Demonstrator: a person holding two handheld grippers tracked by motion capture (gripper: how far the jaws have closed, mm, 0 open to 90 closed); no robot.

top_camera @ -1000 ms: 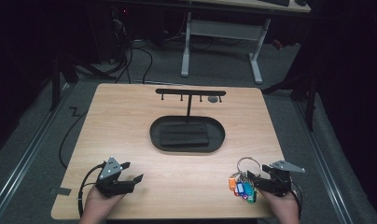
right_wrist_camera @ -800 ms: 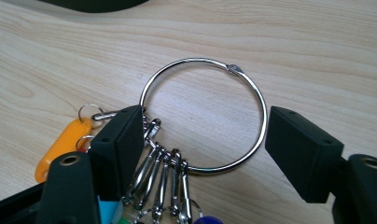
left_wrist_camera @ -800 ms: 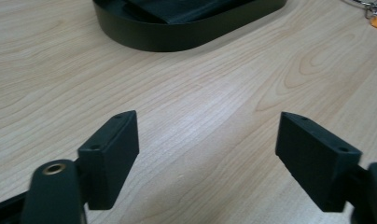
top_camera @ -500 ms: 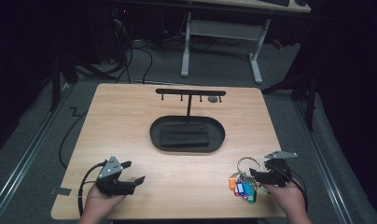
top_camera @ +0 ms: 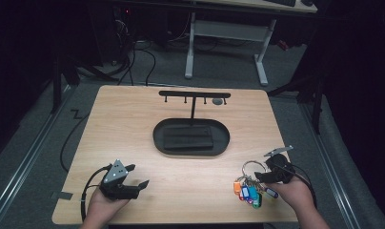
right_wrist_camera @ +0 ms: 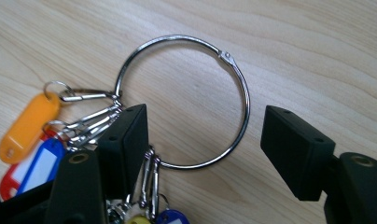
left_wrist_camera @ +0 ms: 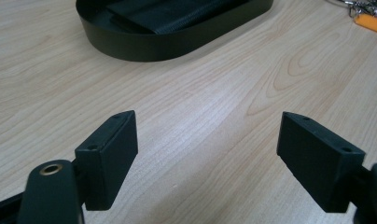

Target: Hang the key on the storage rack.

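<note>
A large metal key ring (top_camera: 252, 163) with several coloured tags (top_camera: 248, 193) lies on the wooden table at the front right. My right gripper (top_camera: 262, 168) hovers over it, open. In the right gripper view the ring (right_wrist_camera: 245, 100) lies flat; its right arc is between the jaws of my right gripper (right_wrist_camera: 205, 112), untouched, while the left jaw covers its lower left. These jaws have just been closing a little. My left gripper (top_camera: 137, 175) rests at the front left, open and empty (left_wrist_camera: 206, 116), having just opened wider.
A black oval tray (top_camera: 157, 136) with a flat black item (top_camera: 188, 138) sits mid-table; its wall (left_wrist_camera: 130, 44) shows ahead of the left gripper. Behind it stands a black T-shaped hook rack (top_camera: 194, 94). An orange tag (right_wrist_camera: 25, 121) lies left of the ring.
My right gripper has shifted a little farther from the person and risen beside the ring. The keys stay put, and the left hand has kept still.
</note>
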